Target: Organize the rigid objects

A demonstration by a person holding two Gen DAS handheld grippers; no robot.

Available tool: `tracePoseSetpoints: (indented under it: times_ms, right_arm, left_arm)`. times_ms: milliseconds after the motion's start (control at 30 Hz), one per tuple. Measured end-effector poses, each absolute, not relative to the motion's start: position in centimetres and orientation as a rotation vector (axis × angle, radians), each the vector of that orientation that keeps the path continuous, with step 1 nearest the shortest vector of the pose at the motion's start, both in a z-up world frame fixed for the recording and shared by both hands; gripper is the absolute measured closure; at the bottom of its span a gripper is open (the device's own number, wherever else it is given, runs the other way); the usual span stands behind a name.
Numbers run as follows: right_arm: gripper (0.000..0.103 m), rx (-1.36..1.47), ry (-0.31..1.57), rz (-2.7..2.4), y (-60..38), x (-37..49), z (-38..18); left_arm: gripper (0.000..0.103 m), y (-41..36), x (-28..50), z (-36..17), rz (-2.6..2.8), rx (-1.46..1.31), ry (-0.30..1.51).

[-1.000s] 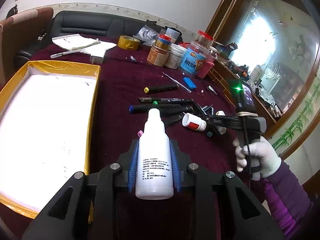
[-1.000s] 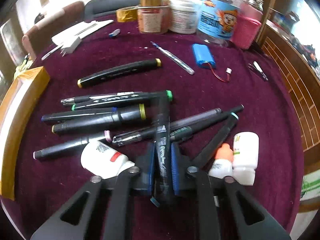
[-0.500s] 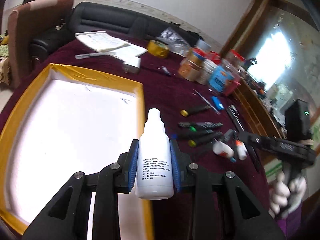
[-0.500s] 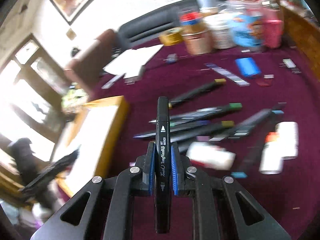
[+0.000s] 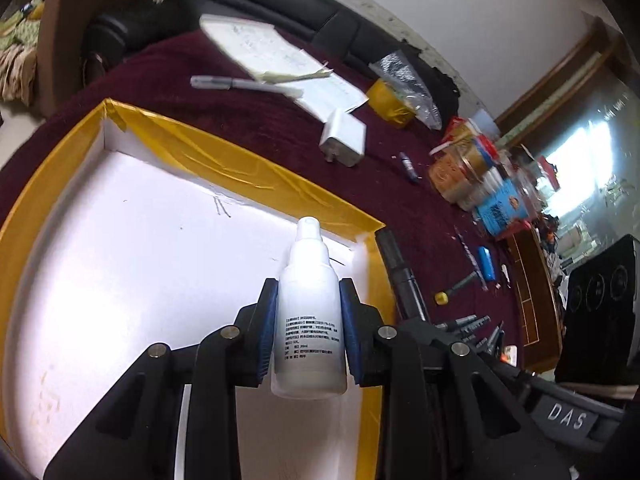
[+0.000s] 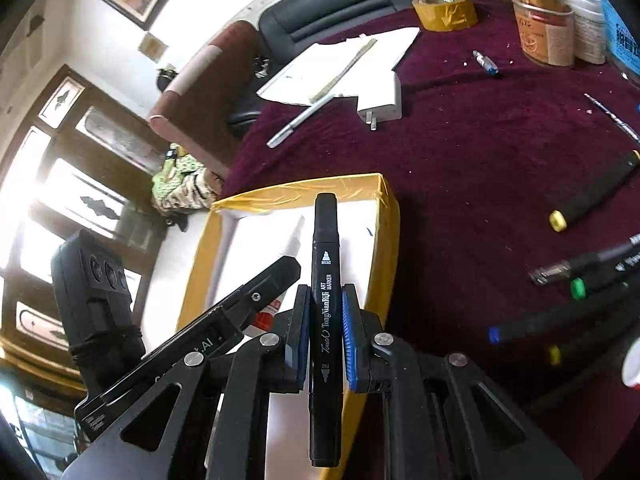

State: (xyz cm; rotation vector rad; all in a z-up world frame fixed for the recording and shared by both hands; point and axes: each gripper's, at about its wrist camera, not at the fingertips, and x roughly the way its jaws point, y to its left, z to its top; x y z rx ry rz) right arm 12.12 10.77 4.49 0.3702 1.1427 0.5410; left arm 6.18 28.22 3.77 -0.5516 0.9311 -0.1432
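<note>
**Bottle and marker held over the yellow-rimmed box**

The left hand-held gripper (image 5: 308, 332) is closed on a white bottle (image 5: 309, 312), its blue pads pressing the bottle's sides; the bottle points forward with its cap away from the camera, above the white floor of the box (image 5: 248, 168) near the box's right wall. The right hand-held gripper (image 6: 325, 332) is clamped almost fully together on a black marker (image 6: 325, 320), which runs lengthwise between the pads and sticks out past them at both ends, its far end over the box's near corner. In the right wrist view the left hand-held gripper shows at the lower left with the bottle's tip above the box. On the maroon bench (image 6: 460, 148) to the right lie more markers (image 6: 592, 196), well apart from the box. Farther back sit a white charger (image 5: 344, 140), papers (image 5: 272, 56), a tape roll (image 6: 444, 10) and jars (image 5: 460, 168).
</note>
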Motion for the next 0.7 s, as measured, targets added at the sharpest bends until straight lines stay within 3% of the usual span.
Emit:
tracePoseSetpoints:
  times_ms: [300, 400, 600, 633, 667, 700]
  right_arm:
    - [0.088, 0.328, 1.163, 0.464, 12.3, 13.6, 3.2]
    - [0.086, 0.312, 1.15, 0.463, 12.3, 13.5, 3.5]
    - [0.086, 0.229, 1.025, 0.468, 10.1, 10.8, 7.3]
    - [0.085, 0.203, 0.979, 0.464, 9.1, 9.9, 8.4]
    - [0.083, 0.174, 0.927, 0.451, 8.0, 8.8, 9.5]
    - [0.075, 0.152, 0.885, 0.433, 7.1, 8.0, 10.3]
  left_arm:
    - [0.076, 29.0, 8.2, 1.5, -0.139, -0.612, 0.978]
    - [0.068, 29.3, 8.2, 1.5, -0.133, -0.624, 0.978]
    - [0.066, 29.3, 7.0, 3.5, -0.131, -0.599, 0.939]
    - [0.063, 29.3, 6.7, 4.0, -0.134, -0.593, 0.927]
    - [0.053, 29.2, 6.0, 5.1, -0.14, -0.585, 0.906]
    - [0.048, 28.9, 5.1, 6.2, -0.151, -0.575, 0.882]
